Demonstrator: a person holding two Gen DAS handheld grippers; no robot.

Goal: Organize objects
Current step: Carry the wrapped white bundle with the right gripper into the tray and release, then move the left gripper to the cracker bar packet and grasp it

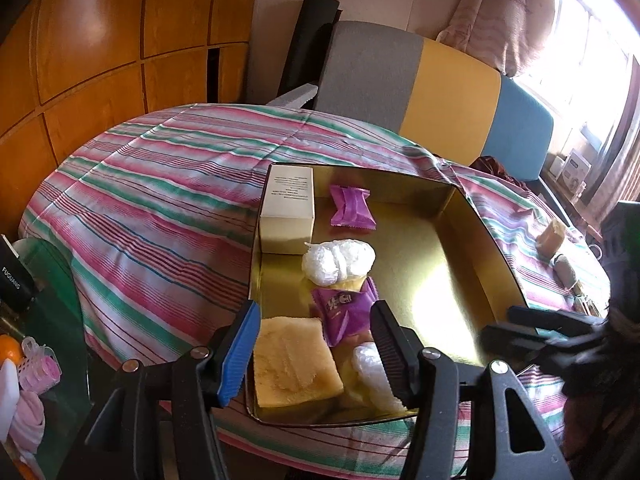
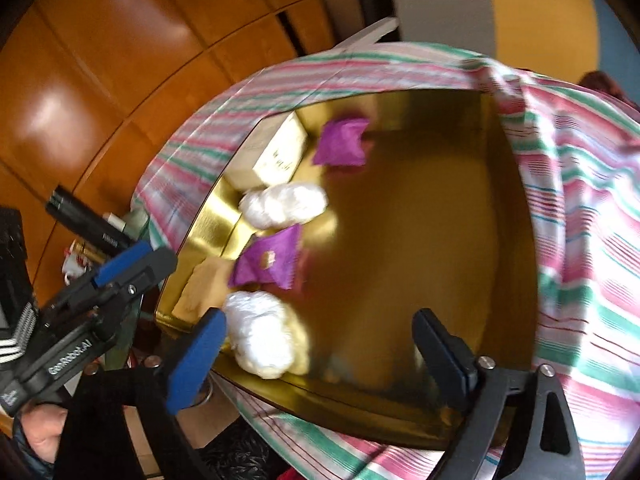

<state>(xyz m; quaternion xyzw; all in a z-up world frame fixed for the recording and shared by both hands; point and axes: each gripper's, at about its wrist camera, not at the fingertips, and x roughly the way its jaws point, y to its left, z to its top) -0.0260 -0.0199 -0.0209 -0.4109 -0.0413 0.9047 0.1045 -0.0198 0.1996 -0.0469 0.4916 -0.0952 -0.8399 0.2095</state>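
A shallow gold tray (image 1: 496, 240) sits on the striped cloth. It holds a cream box (image 1: 288, 208), two purple packets (image 1: 352, 210) (image 1: 344, 312), two white-wrapped pastries (image 1: 338, 260) (image 1: 372, 376) and a yellow cake slice (image 1: 294, 360). My left gripper (image 1: 316, 306) hovers open over the tray's near left corner, with the cake slice and the near pastry lying between its fingers, unpressed. My right gripper (image 2: 320, 356) stands wide open over the tray (image 2: 420, 220). The near pastry (image 2: 260, 332) lies beside its blue finger (image 2: 196, 356), not gripped. The right wrist view is blurred.
A striped cloth (image 1: 160, 208) covers the round table. A chair back (image 1: 420, 84) in grey, yellow and blue stands behind it. Small brown items (image 1: 552, 236) lie on the cloth at right. A glass side table (image 1: 44, 320) with clutter stands at left. The person's hand (image 2: 44, 436) shows at lower left.
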